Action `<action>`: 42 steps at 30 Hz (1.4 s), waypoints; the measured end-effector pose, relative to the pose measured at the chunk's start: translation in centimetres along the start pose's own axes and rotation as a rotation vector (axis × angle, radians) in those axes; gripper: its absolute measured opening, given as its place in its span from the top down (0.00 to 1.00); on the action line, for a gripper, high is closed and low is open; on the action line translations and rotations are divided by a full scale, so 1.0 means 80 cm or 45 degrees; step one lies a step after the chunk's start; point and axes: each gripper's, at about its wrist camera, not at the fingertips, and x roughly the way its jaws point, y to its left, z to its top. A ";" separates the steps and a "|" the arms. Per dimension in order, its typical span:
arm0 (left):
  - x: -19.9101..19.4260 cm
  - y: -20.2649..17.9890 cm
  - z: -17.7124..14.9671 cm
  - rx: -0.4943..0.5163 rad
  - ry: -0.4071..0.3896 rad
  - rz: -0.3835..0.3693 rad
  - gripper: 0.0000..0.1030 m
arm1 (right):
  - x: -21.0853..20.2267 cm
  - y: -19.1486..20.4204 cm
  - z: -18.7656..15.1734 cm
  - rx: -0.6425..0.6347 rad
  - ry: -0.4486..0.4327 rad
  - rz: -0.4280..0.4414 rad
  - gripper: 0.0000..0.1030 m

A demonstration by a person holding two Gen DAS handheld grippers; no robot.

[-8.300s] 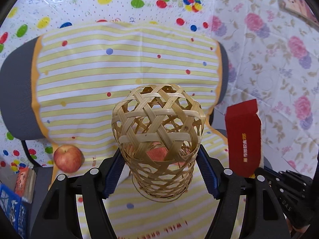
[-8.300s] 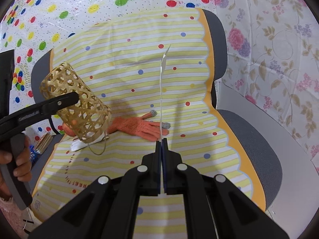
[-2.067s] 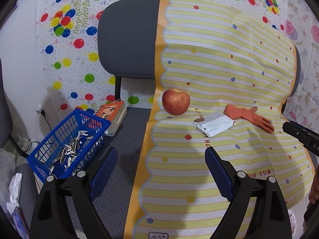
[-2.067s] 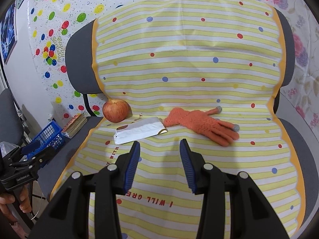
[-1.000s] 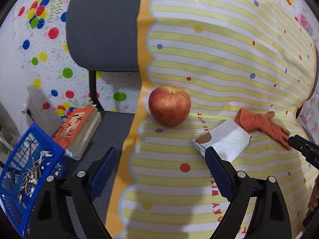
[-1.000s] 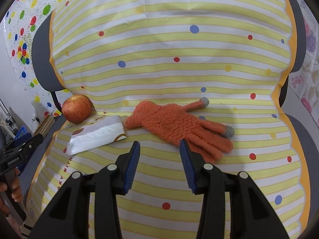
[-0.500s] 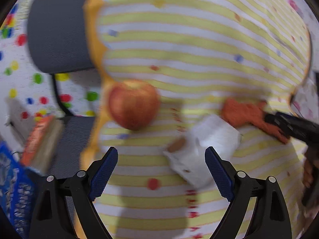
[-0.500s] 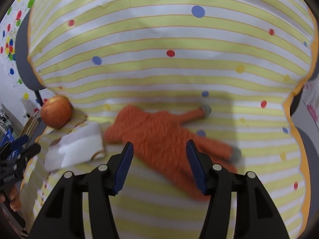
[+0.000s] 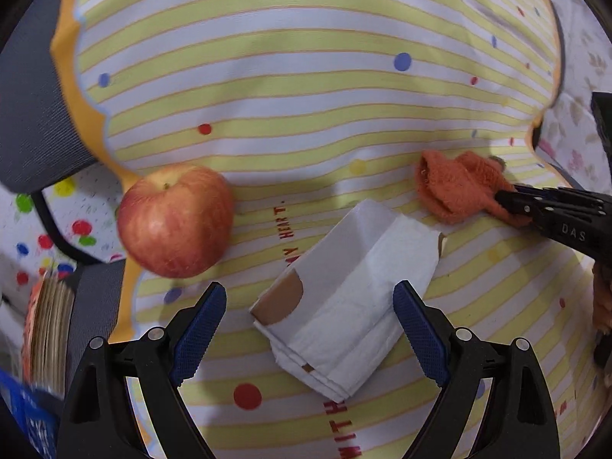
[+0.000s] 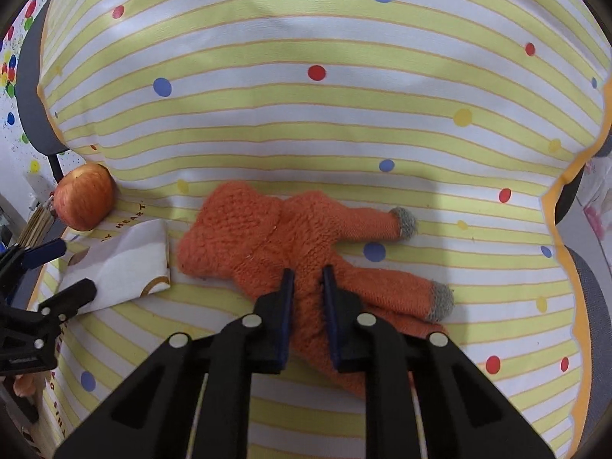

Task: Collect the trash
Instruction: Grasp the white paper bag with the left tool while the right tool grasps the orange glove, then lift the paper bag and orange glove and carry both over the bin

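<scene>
Right gripper (image 10: 308,281): fingers just closed narrow, pinching orange glove (image 10: 275,237) mid-palm. Left gripper (image 9: 310,329): fingers wide, straddling white wrapper (image 9: 344,306) beside glove; wrapper's long axis diagonal between fingers; left hand nearer.

Knit, paper and plastic on a striped cover

A fuzzy orange knitted glove (image 10: 275,237) is lying beside a matt white paper wrapper (image 9: 344,306), a glossy smooth apple (image 9: 174,220) is resting on the smooth printed cover (image 10: 306,122).

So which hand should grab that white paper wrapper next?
Probably the left: its open tongs already straddle the white wrapper, while the right tongs have just been closing on the orange glove.
</scene>
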 end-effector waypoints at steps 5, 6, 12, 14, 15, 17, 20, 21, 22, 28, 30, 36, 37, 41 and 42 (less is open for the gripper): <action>0.010 0.005 0.005 0.035 0.013 -0.077 0.13 | 0.000 -0.006 0.000 0.022 -0.002 0.023 0.86; 0.014 0.007 0.006 0.019 0.022 -0.109 0.13 | 0.000 -0.008 0.000 0.029 -0.003 0.031 0.86; 0.018 0.012 0.004 -0.022 0.037 -0.212 0.18 | -0.009 -0.022 -0.002 0.056 -0.008 0.048 0.86; 0.014 0.011 0.001 -0.020 0.030 -0.234 0.26 | -0.014 -0.021 -0.006 0.063 -0.011 0.050 0.86; 0.012 0.008 0.000 -0.013 0.025 -0.235 0.28 | -0.015 -0.020 -0.007 0.064 -0.012 0.053 0.86; 0.007 0.003 -0.002 0.005 0.014 -0.235 0.40 | -0.026 -0.021 -0.014 0.075 -0.015 0.062 0.86; 0.000 -0.005 -0.005 0.019 -0.002 -0.233 0.57 | -0.043 -0.019 -0.025 0.094 -0.027 0.073 0.86; -0.002 -0.007 -0.005 0.019 -0.006 -0.227 0.61 | -0.050 -0.018 -0.028 0.098 -0.033 0.075 0.86; -0.005 -0.010 -0.006 0.019 -0.013 -0.240 0.73 | -0.060 -0.017 -0.033 0.100 -0.041 0.075 0.86; -0.028 -0.036 -0.017 0.042 -0.049 -0.189 0.93 | -0.114 -0.013 -0.080 0.158 -0.093 0.079 0.86; -0.040 -0.039 -0.024 0.017 -0.063 -0.184 0.93 | -0.131 -0.014 -0.095 0.186 -0.113 0.069 0.86; -0.082 -0.049 -0.060 -0.081 -0.051 -0.247 0.93 | -0.164 -0.024 -0.129 0.313 -0.160 0.061 0.86; -0.092 -0.051 -0.064 -0.092 -0.061 -0.262 0.93 | -0.167 -0.025 -0.132 0.323 -0.161 0.061 0.86; -0.133 -0.062 -0.070 -0.091 -0.132 -0.286 0.93 | -0.193 -0.024 -0.146 0.336 -0.185 0.047 0.86; -0.147 -0.063 -0.069 -0.089 -0.155 -0.284 0.93 | -0.203 -0.022 -0.148 0.336 -0.201 0.041 0.86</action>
